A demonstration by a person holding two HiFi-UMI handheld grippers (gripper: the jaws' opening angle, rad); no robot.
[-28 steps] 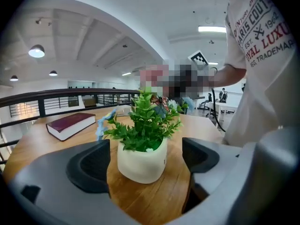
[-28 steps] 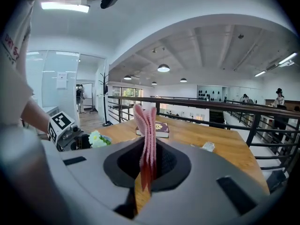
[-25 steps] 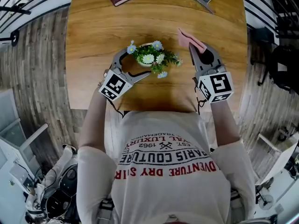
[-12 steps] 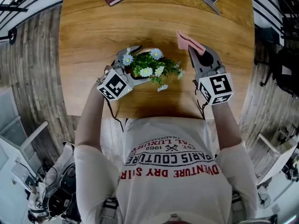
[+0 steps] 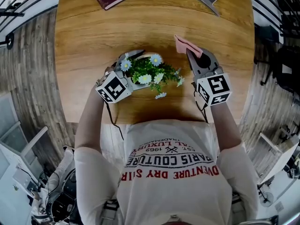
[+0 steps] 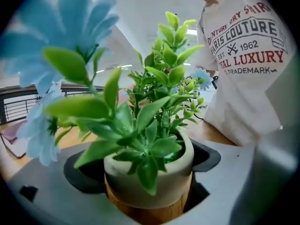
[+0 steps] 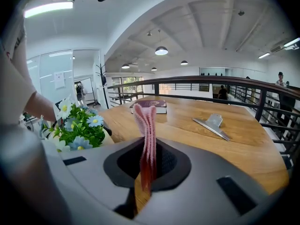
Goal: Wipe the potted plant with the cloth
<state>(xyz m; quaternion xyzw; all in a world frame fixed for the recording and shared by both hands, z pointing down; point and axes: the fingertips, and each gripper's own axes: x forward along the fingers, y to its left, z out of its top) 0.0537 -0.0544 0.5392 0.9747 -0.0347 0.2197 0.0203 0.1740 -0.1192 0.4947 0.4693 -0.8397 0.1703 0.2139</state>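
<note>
- Head view: a small potted plant [image 5: 149, 71], glossy green leaves with pale blue and white daisies, sits on a wood-grain table [image 5: 93, 32].
- Its round, matte cream pot [image 6: 140, 182] is squeezed between the left gripper's [image 5: 138, 69] grey jaws.
- The right gripper [image 5: 197, 60] pinches a folded pink cloth [image 5: 185, 44] just right of the plant.
- A second ago the left jaws stood wide around the pot.

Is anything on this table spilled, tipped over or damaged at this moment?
Nothing stands out. The potted plant stands upright between the jaws of the left gripper, the cloth is pinched in the right gripper, and the table shows no spill.
</note>
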